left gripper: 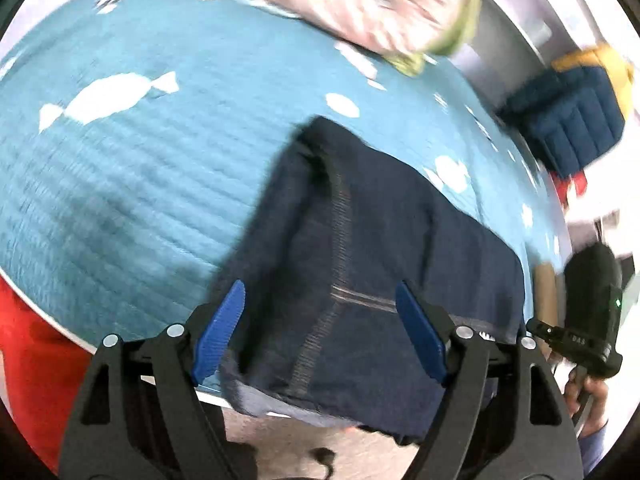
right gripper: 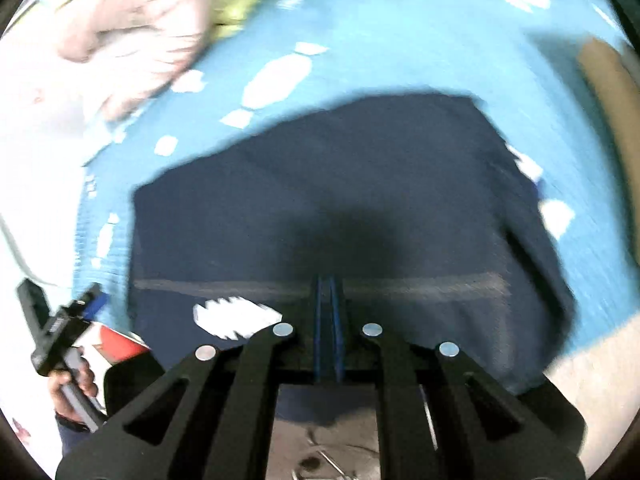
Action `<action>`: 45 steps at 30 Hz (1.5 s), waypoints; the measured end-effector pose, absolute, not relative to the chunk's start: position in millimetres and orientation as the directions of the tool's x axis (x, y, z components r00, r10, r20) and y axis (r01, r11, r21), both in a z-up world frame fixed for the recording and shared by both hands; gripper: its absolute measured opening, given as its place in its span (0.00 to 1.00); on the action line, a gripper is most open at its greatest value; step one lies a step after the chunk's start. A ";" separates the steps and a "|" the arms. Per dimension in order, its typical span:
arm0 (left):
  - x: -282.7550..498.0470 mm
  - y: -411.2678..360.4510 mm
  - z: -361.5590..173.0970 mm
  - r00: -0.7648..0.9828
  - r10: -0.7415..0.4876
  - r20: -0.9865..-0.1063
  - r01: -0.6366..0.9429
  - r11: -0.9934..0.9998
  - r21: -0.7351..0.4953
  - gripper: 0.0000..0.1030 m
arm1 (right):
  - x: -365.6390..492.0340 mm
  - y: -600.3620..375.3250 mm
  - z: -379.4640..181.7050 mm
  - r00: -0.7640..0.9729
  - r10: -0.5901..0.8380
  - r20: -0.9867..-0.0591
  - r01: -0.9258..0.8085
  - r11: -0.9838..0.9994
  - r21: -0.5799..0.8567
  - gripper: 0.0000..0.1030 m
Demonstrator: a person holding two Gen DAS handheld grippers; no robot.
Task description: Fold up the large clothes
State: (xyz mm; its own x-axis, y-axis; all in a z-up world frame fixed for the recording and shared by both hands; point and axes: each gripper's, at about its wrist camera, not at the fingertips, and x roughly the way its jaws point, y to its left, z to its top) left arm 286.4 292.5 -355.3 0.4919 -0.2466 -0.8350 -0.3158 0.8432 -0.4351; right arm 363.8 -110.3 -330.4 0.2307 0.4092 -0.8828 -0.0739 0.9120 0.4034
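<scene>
Dark navy folded garment [left gripper: 360, 264] lies on teal fish-print quilted cover [left gripper: 140, 184], near edge overhanging. My left claw [left gripper: 320, 332] gapes wide above garment, gripping nothing. My right claw [right gripper: 329, 300] pinched closed over garment; cloth between pads, cannot tell. Next: grip both near corners evenly, fold away from edge.

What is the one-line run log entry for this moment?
item: dark navy folded garment on blue fish-print cover | left claw: open above garment | right claw: shut
</scene>
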 end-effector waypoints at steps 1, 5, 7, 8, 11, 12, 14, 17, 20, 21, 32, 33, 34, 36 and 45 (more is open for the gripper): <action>287.5 298.0 -359.8 0.480 -0.237 -0.845 -0.339 0.838 -0.428 0.76 | 374.0 -95.8 -329.4 0.233 0.434 -0.870 -0.089 0.901 0.426 0.05; 284.6 313.2 -383.0 0.438 -0.248 -0.864 -0.377 0.822 -0.427 0.76 | 412.9 -55.0 -338.9 0.218 0.527 -0.821 -0.079 0.848 0.524 0.00; 284.7 317.2 -391.8 0.423 -0.262 -0.868 -0.388 0.813 -0.434 0.77 | 428.8 -33.7 -347.7 0.214 0.523 -0.825 -0.062 0.850 0.522 0.00; 283.6 316.3 -395.5 0.415 -0.271 -0.869 -0.388 0.811 -0.438 0.77 | 435.5 -26.8 -353.3 0.211 0.494 -0.843 -0.053 0.867 0.495 0.00; 282.9 316.8 -408.1 0.392 -0.279 -0.877 -0.390 0.813 -0.433 0.77 | 449.2 -23.3 -377.1 0.167 0.472 -0.866 -0.007 0.879 0.477 0.00; 282.1 317.6 -412.2 0.391 -0.283 -0.876 -0.390 0.811 -0.436 0.78 | 454.6 -20.7 -388.7 0.153 0.440 -0.885 0.001 0.895 0.446 0.00; 281.9 315.4 -414.9 0.400 -0.288 -0.870 -0.392 0.804 -0.447 0.81 | 460.2 -19.8 -410.4 0.129 0.420 -0.898 0.019 0.905 0.426 0.00; 283.8 314.9 -414.9 0.402 -0.297 -0.866 -0.392 0.800 -0.455 0.83 | 462.1 -19.1 -416.5 0.141 0.418 -0.897 0.029 0.904 0.426 0.00; 284.3 319.0 -414.3 0.406 -0.316 -0.857 -0.391 0.788 -0.476 0.83 | 450.8 -24.9 -406.1 0.138 0.427 -0.894 0.025 0.901 0.434 0.00; 282.8 320.7 -413.7 0.407 -0.324 -0.854 -0.393 0.782 -0.484 0.83 | 439.5 -32.2 -402.0 0.127 0.432 -0.893 0.033 0.898 0.439 0.00; 264.1 318.0 -416.5 0.411 -0.362 -0.837 -0.417 0.741 -0.525 0.83 | 353.0 -66.1 -429.5 0.119 0.502 -0.857 0.054 0.858 0.511 0.00; 264.3 318.6 -417.2 0.410 -0.366 -0.835 -0.424 0.734 -0.530 0.83 | 350.1 -67.5 -425.7 0.124 0.501 -0.857 0.043 0.860 0.509 0.00; 262.9 320.2 -417.9 0.411 -0.377 -0.830 -0.433 0.721 -0.542 0.83 | 350.7 -65.5 -422.8 0.126 0.506 -0.853 0.047 0.856 0.515 0.00; 252.4 321.1 -421.2 0.415 -0.407 -0.814 -0.443 0.691 -0.571 0.82 | 344.1 -67.6 -414.8 0.098 0.519 -0.849 0.067 0.848 0.526 0.00; 240.5 306.8 -422.1 0.407 -0.398 -0.822 -0.456 0.691 -0.561 0.61 | 329.8 -74.5 -433.4 0.103 0.589 -0.802 0.077 0.799 0.597 0.00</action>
